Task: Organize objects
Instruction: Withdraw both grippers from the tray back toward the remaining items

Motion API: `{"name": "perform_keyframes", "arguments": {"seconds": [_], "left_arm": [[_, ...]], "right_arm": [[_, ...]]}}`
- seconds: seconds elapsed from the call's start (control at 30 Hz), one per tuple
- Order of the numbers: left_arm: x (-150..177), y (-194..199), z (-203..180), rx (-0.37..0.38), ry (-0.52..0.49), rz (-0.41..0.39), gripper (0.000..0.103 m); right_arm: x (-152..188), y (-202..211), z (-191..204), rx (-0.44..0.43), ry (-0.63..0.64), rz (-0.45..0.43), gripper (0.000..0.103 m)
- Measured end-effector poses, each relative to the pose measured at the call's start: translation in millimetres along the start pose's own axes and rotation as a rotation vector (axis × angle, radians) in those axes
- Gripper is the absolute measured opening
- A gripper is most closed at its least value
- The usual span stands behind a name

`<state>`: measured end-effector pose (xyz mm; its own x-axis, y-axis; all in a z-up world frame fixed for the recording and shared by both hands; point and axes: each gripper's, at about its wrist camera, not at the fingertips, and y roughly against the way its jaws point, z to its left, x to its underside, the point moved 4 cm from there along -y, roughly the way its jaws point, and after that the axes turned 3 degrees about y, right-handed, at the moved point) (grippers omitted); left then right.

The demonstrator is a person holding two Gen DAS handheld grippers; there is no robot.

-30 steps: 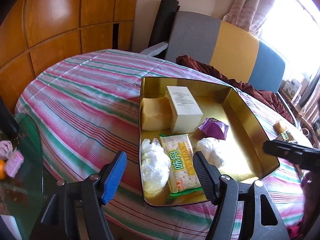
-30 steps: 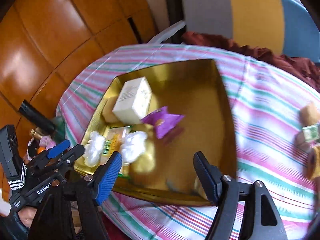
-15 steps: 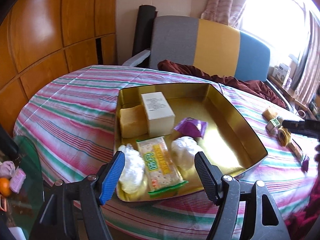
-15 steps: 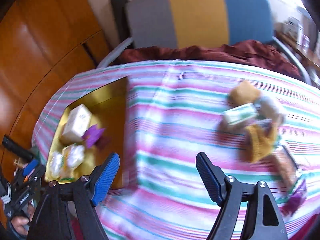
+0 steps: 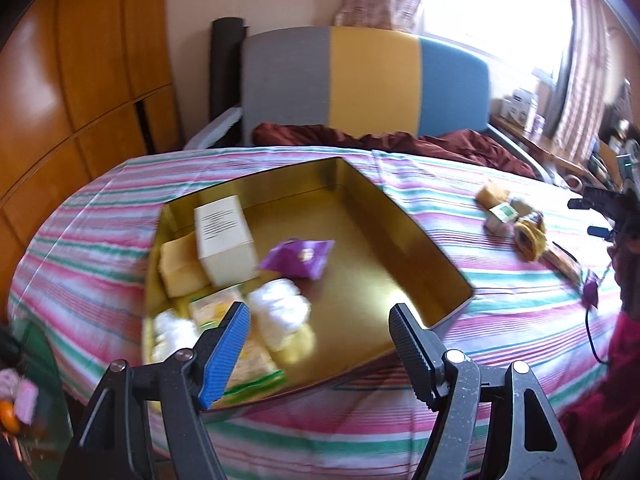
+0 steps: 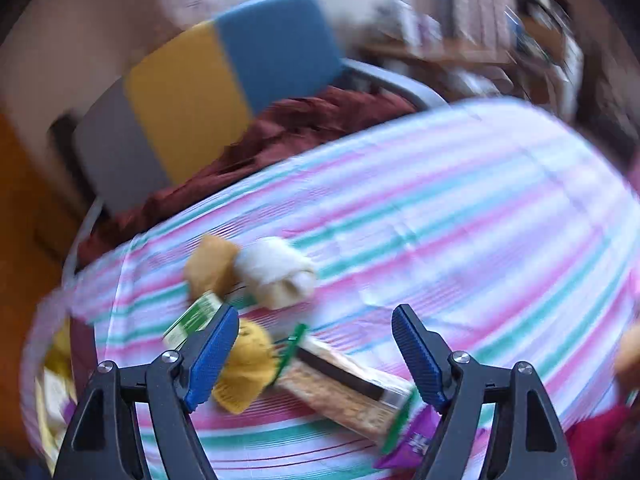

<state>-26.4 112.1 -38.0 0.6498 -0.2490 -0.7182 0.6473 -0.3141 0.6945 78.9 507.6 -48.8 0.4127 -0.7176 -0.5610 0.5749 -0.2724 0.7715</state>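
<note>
Ahead we see the striped tablecloth (image 5: 500, 308) bearing our gold tin (image 5: 424, 240), which holds a cream box (image 5: 224, 236) and purple packet (image 5: 298, 258). Our left gripper (image 5: 320, 344) hangs open and empty over the tin. Our right gripper (image 6: 316, 352), jaws just widened, hovers empty above the loose cracker pack (image 6: 352, 396).

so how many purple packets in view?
2. One purple packet lies inside the gold tin, right of the cream box. The other purple packet lies on the striped tablecloth near the right claw. Blur could hide more.
</note>
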Motion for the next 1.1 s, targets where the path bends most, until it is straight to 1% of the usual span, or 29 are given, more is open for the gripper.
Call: {"name": "perform_keyframes", "arguments": {"seconds": [0.03,0.07,0.13,0.23,0.27,0.43,0.57,0.6,0.7,0.8,0.97,1.03,1.1], "left_arm": [[-2,-3,-9,0.014,-0.011,0.005,0.073],[-4,-5,-18,0.031,-0.022,0.009,0.073],[-9,-11,-37,0.058,-0.050,0.016,0.073],[-18,-20,-69,0.110,-0.084,0.025,0.073],[-22,-24,-78,0.124,-0.097,0.025,0.073],[-39,-45,-129,0.167,-0.175,0.039,0.073],[-56,-69,-165,0.174,-0.238,0.047,0.073],[-59,-75,-172,0.171,-0.255,0.048,0.073],[-71,-98,-192,0.168,-0.304,0.060,0.066],[-81,-124,-208,0.161,-0.347,0.077,0.064],[-91,-158,-242,0.187,-0.451,0.073,0.063],[-92,-174,-255,0.192,-0.494,0.086,0.063],[-94,-187,-265,0.210,-0.509,0.106,0.063]], "right_arm": [[-3,0,-11,-0.027,-0.071,-0.001,0.080],[-5,1,-20,-0.038,-0.116,-0.004,0.080],[-5,-1,-31,-0.038,-0.165,0.013,0.080],[-2,-8,-39,-0.099,-0.235,0.066,0.081],[-1,-10,-39,-0.105,-0.244,0.079,0.081],[3,-10,-36,-0.137,-0.255,0.099,0.081],[4,-10,-36,-0.165,-0.262,0.109,0.081],[4,-10,-36,-0.172,-0.269,0.117,0.081],[4,-9,-34,-0.190,-0.270,0.121,0.081],[5,-8,-30,-0.221,-0.266,0.131,0.081],[5,-7,-27,-0.256,-0.272,0.135,0.081],[6,-9,-27,-0.268,-0.279,0.147,0.081],[7,-12,-26,-0.275,-0.283,0.161,0.081]]}}
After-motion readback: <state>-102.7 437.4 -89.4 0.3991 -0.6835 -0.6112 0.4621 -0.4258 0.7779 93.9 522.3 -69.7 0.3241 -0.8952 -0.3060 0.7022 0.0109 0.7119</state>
